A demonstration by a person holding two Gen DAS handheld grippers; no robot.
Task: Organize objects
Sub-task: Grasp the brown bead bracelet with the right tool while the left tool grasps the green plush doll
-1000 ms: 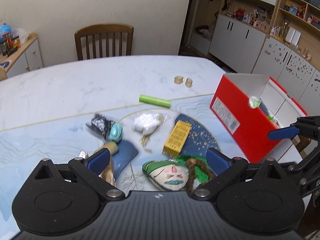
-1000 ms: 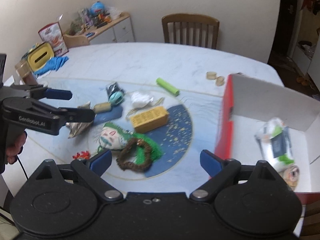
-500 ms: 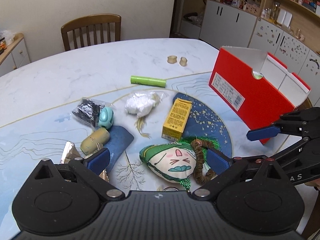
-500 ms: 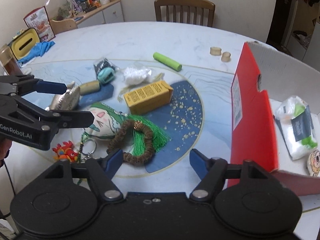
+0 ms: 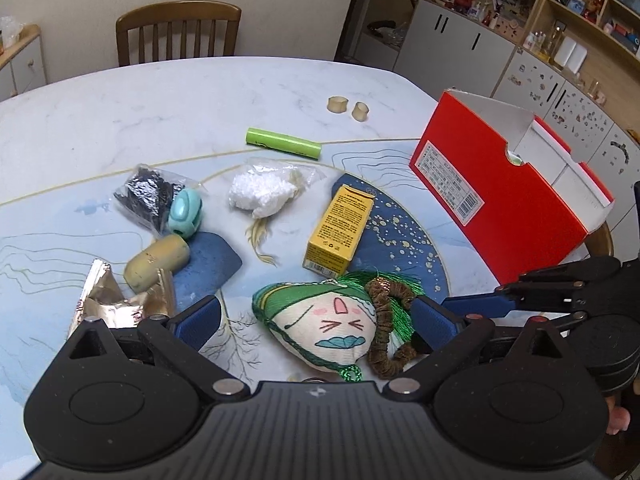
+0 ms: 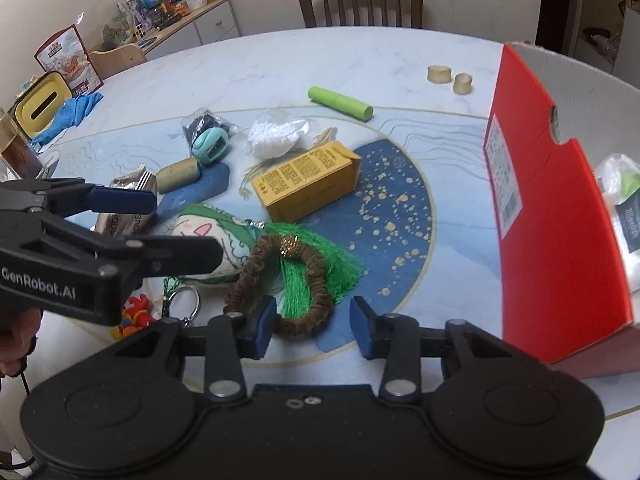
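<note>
A green-hooded face plush lies on the table with a brown braided ring and green tassel at its side. My left gripper is open, its fingers either side of the plush. My right gripper is open, half closed in, its fingers either side of the brown ring's near end. A yellow carton, green tube, white fluff bag, teal clip and olive cylinder lie beyond.
A red open box stands at the right, with a white packet inside. A foil wrapper, black bag, two small wooden rings, a key ring and a red toy lie around. A chair stands behind.
Both grippers have moved forward and down toward the plush and the brown ring. My right gripper's fingers have narrowed around the ring's near end.
</note>
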